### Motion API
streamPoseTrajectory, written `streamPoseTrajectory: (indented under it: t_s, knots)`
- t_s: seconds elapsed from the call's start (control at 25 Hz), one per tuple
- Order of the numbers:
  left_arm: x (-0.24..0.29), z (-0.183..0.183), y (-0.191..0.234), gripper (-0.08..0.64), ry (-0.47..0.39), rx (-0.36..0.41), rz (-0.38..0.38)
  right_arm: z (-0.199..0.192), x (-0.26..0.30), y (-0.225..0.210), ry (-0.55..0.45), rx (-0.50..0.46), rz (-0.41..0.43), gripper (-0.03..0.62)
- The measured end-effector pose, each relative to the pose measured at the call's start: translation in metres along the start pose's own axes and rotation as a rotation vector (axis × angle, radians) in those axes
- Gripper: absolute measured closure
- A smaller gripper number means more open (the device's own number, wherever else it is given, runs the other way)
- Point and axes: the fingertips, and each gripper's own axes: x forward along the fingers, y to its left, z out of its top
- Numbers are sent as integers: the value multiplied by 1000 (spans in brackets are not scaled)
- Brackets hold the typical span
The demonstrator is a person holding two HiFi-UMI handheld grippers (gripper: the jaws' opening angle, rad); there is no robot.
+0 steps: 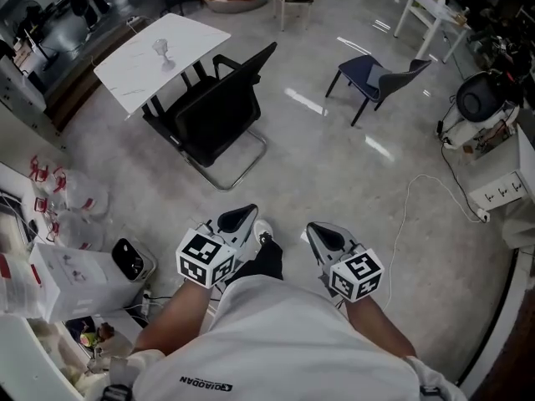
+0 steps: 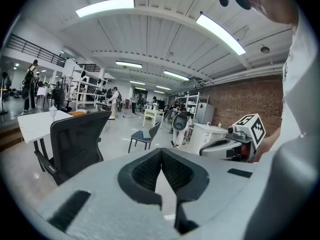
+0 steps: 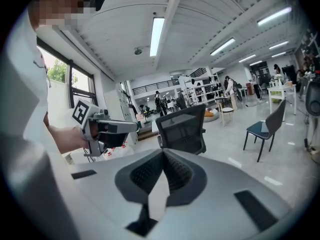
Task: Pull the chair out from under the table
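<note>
A black office chair (image 1: 221, 111) stands at the white table (image 1: 142, 65), its seat toward the table and its backrest toward me. It also shows in the left gripper view (image 2: 75, 141) and the right gripper view (image 3: 184, 126), well ahead of the jaws. A glass (image 1: 163, 53) stands on the table. My left gripper (image 1: 238, 220) (image 2: 161, 151) and right gripper (image 1: 324, 236) (image 3: 163, 153) are held side by side in front of me, well short of the chair. Both are shut with nothing between the jaws.
A dark blue chair (image 1: 376, 78) stands on the open floor to the right. A white cable (image 1: 410, 199) trails across the floor toward white equipment (image 1: 501, 186). Boxes and plastic bags (image 1: 67, 266) crowd the left. People stand far back in the hall.
</note>
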Motion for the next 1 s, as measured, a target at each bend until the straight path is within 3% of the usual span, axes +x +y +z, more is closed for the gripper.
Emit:
streamPoseTrajectory:
  t_s: [0.32,0.64,1.0]
  knots:
    - [38,24,66,552,-9,-24,44,38,66,-44,35,-39,36,586]
    - [87,88,139,552,-74,8,69,105,140,-92,33,-92,61,586]
    - [121,128,218,552,-130,-16,96,157,223,-131,60,-176,98,586]
